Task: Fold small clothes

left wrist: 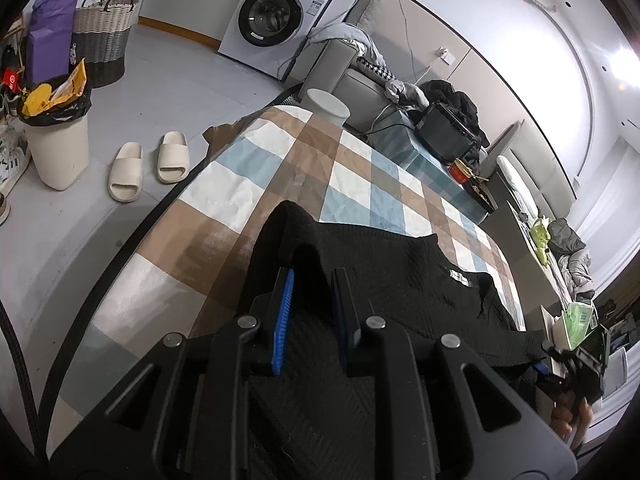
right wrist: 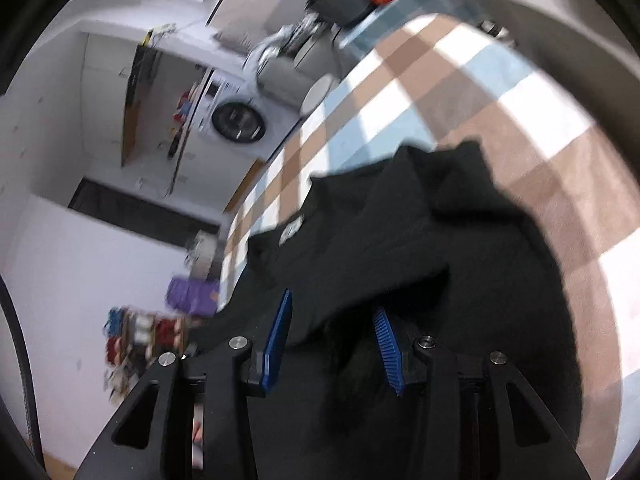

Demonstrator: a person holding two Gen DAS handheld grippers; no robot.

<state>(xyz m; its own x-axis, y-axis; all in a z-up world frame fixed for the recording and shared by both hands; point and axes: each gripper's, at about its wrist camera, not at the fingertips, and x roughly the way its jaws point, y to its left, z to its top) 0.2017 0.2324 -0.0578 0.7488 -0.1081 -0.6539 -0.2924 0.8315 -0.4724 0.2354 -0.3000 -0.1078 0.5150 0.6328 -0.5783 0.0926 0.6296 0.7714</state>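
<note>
A black knit garment (left wrist: pixel 400 272) with a small white label lies on the checked tablecloth (left wrist: pixel 280 160), its near part bunched up. My left gripper (left wrist: pixel 314 276) sits low over its near left edge. Its blue pads stand a little apart, a fold of the fabric humps up at their tips, and I see no pinch. At the right edge of the left wrist view, a hand holds the right gripper (left wrist: pixel 576 360) at the garment's other end. In the blurred right wrist view, the right gripper (right wrist: pixel 332 302) is open, with loose folds of the garment (right wrist: pixel 400 232) between its wide-set pads.
A white cylinder (left wrist: pixel 326 106) stands at the table's far corner. A black box (left wrist: pixel 444 128) and a red tin sit on a teal surface beyond. On the floor to the left are slippers (left wrist: pixel 148 164), a full bin (left wrist: pixel 60 148), a woven basket (left wrist: pixel 104 36) and a washing machine (left wrist: pixel 272 20).
</note>
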